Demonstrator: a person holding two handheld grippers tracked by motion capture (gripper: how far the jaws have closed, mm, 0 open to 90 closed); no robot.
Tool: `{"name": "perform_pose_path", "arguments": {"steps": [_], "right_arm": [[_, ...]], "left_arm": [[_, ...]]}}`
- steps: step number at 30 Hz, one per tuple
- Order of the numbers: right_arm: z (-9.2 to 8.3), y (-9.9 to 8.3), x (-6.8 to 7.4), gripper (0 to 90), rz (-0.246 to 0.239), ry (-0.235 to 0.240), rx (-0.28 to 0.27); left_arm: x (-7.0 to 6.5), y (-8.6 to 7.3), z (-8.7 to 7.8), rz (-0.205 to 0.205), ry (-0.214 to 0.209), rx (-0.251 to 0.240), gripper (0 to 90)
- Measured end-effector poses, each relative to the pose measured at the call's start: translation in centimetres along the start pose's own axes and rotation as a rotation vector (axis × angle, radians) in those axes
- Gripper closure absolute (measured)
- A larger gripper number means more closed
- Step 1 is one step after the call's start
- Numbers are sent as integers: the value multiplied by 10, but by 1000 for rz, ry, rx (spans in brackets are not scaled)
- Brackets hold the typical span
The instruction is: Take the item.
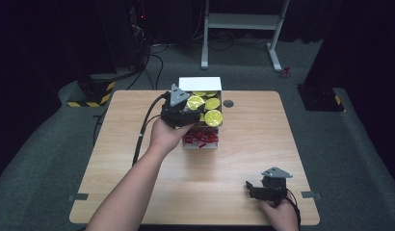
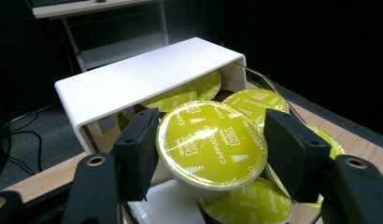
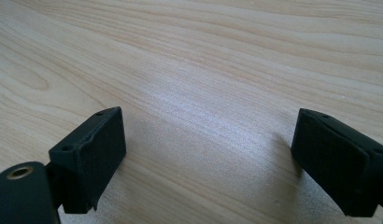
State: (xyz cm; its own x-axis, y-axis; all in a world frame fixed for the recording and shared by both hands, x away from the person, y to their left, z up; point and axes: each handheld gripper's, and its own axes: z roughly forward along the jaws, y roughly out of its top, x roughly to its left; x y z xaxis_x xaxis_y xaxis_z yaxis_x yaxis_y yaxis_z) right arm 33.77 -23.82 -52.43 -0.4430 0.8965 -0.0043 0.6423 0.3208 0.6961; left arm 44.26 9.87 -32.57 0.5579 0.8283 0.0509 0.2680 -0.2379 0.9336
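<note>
Sitting between left gripper [image 2: 212, 154] pads, yellow capsule [image 2: 211, 143], clamped at rim

Hidden under the left hand [image 1: 165, 134] and left claw [image 1: 186, 115] in the high view: the near left part of the white capsule box [image 1: 200, 83]. Cut off by the bottom edge of the left claw view: the lowest yellow capsule [image 2: 248, 205]. Tucked beneath the box's white lid [image 2: 133, 84]: most of the rear capsules [image 2: 194, 88]. Too small to read in the high view: the red contents [image 1: 201, 137] at the box front. Cropped at the right claw view's right edge: the right claw [image 3: 208, 158]'s far pad.
</note>
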Motion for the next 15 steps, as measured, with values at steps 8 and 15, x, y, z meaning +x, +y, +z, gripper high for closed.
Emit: {"name": "perform_pose_path", "arguments": {"steps": [8,15], "right_arm": [[0,0,0,101,-3,0,-1],[0,0,0,101,-2,0,-1]], "left_arm": [[5,-3,-5,-23,-8,-11,380],[10,-4,-11,-36,-6,-23,381]]}}
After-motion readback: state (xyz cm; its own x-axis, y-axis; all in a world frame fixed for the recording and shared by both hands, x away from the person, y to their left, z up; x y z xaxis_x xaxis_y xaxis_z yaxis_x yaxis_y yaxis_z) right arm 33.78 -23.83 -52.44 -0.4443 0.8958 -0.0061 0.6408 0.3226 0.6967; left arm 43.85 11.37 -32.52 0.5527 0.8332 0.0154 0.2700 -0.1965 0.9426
